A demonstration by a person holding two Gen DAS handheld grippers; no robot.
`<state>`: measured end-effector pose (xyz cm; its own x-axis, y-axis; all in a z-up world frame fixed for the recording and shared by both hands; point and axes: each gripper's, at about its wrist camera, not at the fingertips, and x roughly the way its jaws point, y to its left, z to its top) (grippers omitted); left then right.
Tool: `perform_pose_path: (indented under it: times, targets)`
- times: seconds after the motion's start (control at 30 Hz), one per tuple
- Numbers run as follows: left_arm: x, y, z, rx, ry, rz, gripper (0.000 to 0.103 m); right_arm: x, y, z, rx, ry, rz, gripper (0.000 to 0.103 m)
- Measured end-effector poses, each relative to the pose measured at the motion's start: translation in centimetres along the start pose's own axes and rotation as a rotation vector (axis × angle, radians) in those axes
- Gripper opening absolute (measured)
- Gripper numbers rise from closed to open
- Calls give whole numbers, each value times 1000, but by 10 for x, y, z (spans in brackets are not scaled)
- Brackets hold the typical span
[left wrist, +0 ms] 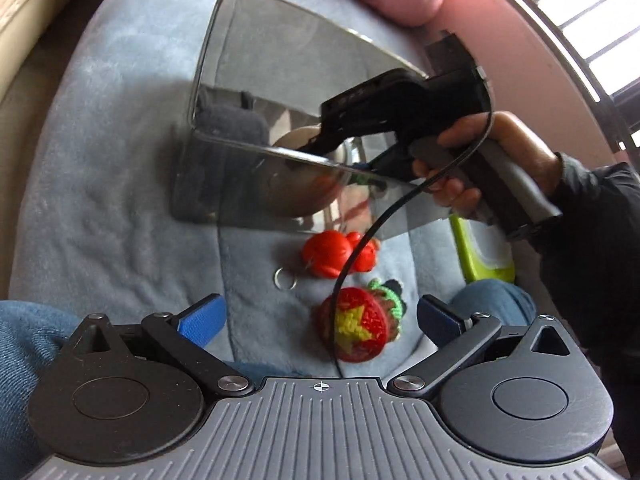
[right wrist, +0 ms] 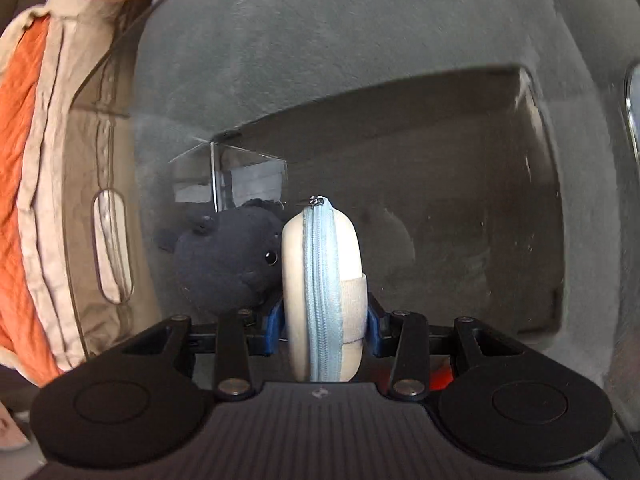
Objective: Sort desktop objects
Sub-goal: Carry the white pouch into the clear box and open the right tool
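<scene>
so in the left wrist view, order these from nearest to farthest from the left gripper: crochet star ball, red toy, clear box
1. crochet star ball, just ahead of the left gripper, between its open fingers.
2. red toy, farther up the blue blanket, by a metal ring.
3. clear box, farthest, with the right gripper reaching in.

The right gripper (right wrist: 324, 326) clamps a cream zip pouch (right wrist: 323, 296) on edge, zipper facing up the view, inside a clear box (right wrist: 540, 184). A dark plush toy (right wrist: 224, 264) sits touching the pouch's left side.
</scene>
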<state>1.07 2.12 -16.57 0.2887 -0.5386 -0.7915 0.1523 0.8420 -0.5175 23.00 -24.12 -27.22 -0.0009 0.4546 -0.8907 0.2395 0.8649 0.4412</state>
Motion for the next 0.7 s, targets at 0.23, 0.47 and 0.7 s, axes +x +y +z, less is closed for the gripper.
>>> perform_pose_path:
  times: [0.23, 0.47, 0.7]
  targets:
    - [-1, 0, 0, -9, 9, -9, 103, -52, 10, -30, -93, -190, 84, 72]
    - [33, -43, 7, 117, 125, 92, 103, -150, -59, -139, -135, -676, 321, 89]
    - [114, -148, -29, 710, 224, 388, 103, -159, -129, -202, -15, -836, 241, 91]
